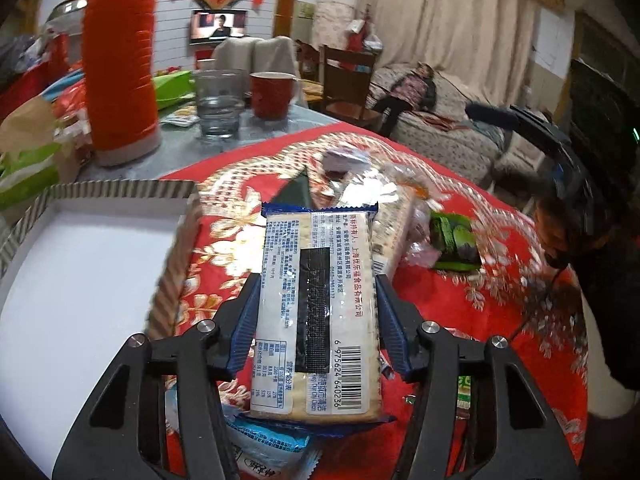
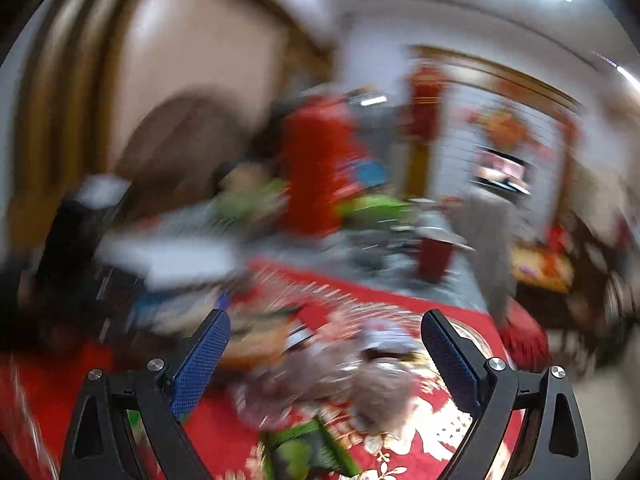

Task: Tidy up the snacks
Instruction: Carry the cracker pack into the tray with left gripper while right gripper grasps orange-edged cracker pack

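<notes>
A clear cracker pack (image 1: 316, 320) with blue ends and a barcode lies lengthwise between my left gripper's jaws (image 1: 318, 280). Both blue pads touch its long sides, so the gripper is shut on it. The pack sits above the red and gold cloth (image 1: 500, 312), beside a white box (image 1: 120, 190) with a striped rim on the left. A green snack packet (image 1: 456, 242) and other wrapped snacks lie further out on the cloth. The right wrist view is heavily blurred. In it my right gripper (image 2: 326, 320) stands open over the cloth with nothing between its fingers, and a green packet (image 2: 308, 448) lies below.
A tall red thermos (image 1: 120, 60), a glass (image 1: 218, 106) and a red mug (image 1: 272, 94) stand on the grey table behind the cloth. A light blue packet (image 1: 264, 440) lies under the cracker pack's near end. Bags and packets crowd the far left.
</notes>
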Demonstrator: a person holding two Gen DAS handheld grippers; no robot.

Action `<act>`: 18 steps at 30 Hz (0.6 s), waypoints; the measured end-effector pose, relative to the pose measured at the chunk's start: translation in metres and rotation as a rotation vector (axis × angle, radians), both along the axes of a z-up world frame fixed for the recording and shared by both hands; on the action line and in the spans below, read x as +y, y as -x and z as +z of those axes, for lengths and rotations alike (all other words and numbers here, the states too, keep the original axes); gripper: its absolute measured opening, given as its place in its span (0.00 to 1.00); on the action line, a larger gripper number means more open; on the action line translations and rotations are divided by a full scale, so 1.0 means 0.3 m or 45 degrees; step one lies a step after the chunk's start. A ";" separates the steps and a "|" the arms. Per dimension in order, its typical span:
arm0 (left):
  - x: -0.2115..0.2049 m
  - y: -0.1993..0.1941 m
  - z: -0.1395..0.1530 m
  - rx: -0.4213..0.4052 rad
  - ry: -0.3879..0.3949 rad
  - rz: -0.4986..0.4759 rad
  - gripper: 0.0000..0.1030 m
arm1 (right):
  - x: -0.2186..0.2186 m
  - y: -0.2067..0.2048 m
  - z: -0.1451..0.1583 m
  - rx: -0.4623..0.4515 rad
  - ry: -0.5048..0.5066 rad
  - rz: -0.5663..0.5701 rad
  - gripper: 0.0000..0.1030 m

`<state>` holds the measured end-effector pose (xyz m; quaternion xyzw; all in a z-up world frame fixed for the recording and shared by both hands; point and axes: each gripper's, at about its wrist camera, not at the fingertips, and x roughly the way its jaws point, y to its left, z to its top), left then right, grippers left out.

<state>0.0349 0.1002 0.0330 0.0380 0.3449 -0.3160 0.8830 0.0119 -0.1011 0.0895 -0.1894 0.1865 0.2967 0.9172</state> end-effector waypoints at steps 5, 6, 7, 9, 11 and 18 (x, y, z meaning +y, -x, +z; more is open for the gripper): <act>0.118 0.030 0.094 -0.046 0.208 0.149 0.53 | 0.166 -0.066 0.031 0.148 0.359 0.319 0.93; 0.136 0.031 0.105 -0.055 0.235 0.170 0.53 | 0.190 -0.084 0.036 0.180 0.410 0.364 0.93; 0.158 0.035 0.116 -0.063 0.265 0.196 0.53 | 0.211 -0.111 0.040 0.229 0.454 0.413 0.93; 0.203 0.035 0.130 -0.056 0.323 0.252 0.53 | 0.279 -0.177 0.040 0.359 0.534 0.502 0.93; 0.245 0.025 0.130 -0.038 0.358 0.325 0.53 | 0.337 -0.221 0.010 0.472 0.632 0.587 0.93; 0.347 -0.032 0.072 0.126 0.408 0.496 0.53 | 0.480 -0.257 -0.173 0.652 1.049 0.733 0.92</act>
